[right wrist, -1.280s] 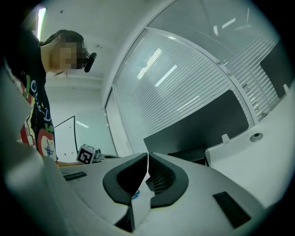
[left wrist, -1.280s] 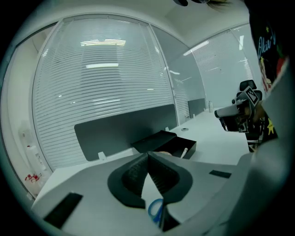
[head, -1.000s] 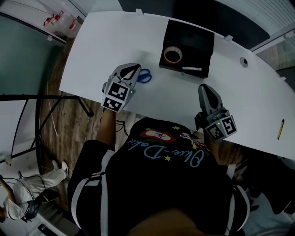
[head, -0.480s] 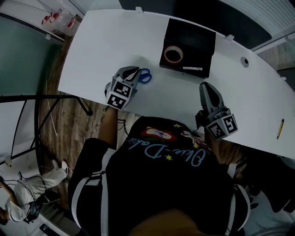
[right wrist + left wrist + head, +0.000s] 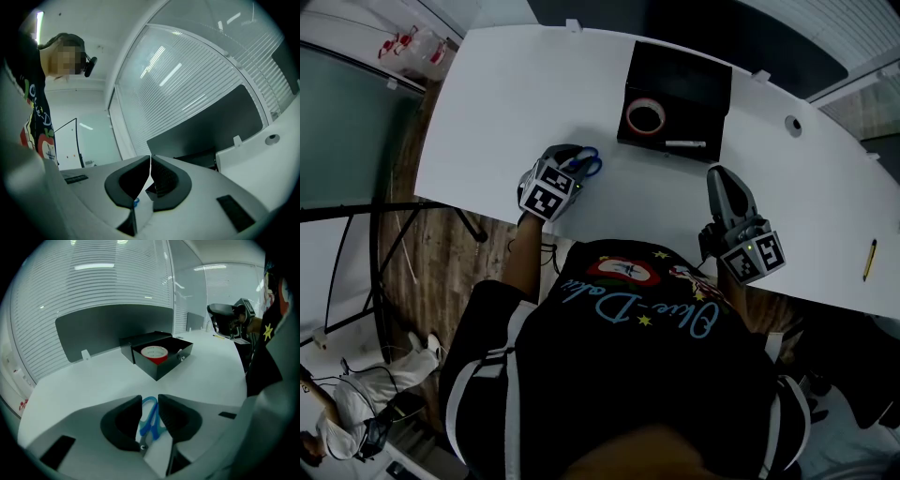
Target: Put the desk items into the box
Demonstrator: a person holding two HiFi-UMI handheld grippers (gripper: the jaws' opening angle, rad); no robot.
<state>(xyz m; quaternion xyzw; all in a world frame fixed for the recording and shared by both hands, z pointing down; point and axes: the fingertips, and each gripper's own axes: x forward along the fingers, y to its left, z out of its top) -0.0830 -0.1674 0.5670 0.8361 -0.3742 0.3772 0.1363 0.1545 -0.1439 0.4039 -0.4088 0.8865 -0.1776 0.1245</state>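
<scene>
Blue-handled scissors (image 5: 591,166) lie on the white desk (image 5: 502,89), left of a black open box (image 5: 686,82). My left gripper (image 5: 574,157) stands over them with its jaws opening. In the left gripper view the blue handles (image 5: 151,417) sit in the gap between the jaws, and the pads do not press on them. The box (image 5: 165,367) holds a red-and-white tape roll (image 5: 644,117) and a white pen (image 5: 684,144). My right gripper (image 5: 720,175) hovers near the desk's front edge, shut and holding nothing, as the right gripper view (image 5: 150,161) confirms.
A yellow pencil (image 5: 870,261) lies at the desk's far right. A round cable hole (image 5: 793,123) is behind the box to the right. A grey partition (image 5: 108,326) runs along the desk's back edge. The floor and a stand's legs are at the left.
My left gripper has moved forward and to the right over the scissors, so their handles now lie between its jaws. The right gripper has stayed put.
</scene>
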